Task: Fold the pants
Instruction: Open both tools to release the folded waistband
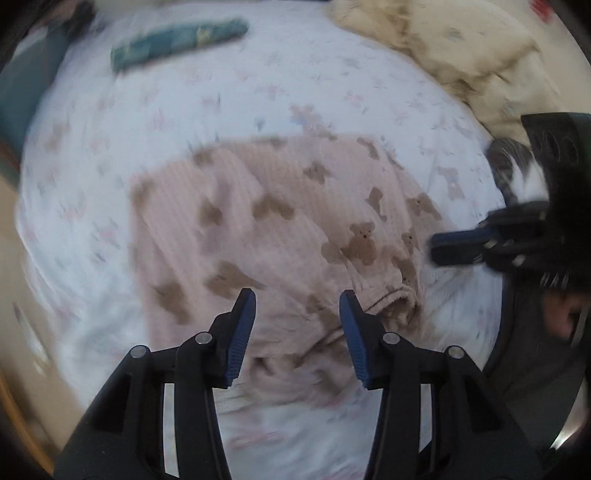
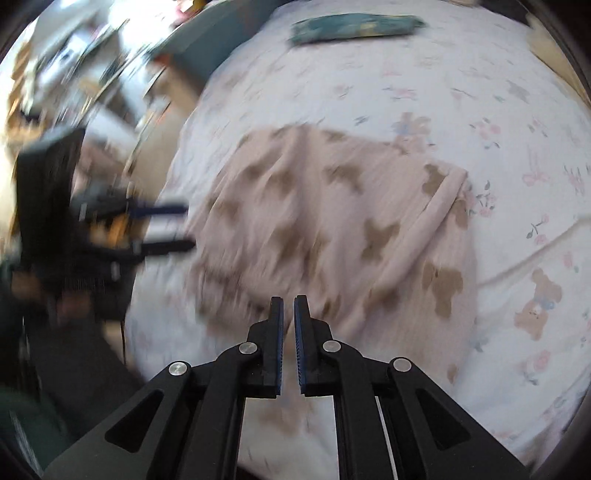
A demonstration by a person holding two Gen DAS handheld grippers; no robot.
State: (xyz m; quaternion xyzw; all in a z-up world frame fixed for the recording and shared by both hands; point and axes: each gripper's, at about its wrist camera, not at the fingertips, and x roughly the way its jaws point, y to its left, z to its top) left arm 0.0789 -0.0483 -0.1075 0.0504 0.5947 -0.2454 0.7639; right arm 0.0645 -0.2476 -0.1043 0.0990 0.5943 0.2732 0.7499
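Pink pants with brown bear prints lie folded on a white floral bed sheet. My left gripper hovers over their near part, pointing steeply down. It is open, and nothing is between its blue pads. The right gripper shows at the pants' right edge. In the right wrist view the pants lie ahead, with a folded edge running diagonally. My right gripper sits above their near edge, its jaws a narrow slit apart with nothing in the gap. The left gripper is at the pants' left edge.
A teal folded cloth lies at the far side of the bed. A cream blanket is heaped at the far right, with something grey and white and furry beside it. A cluttered room lies past the bed's left edge.
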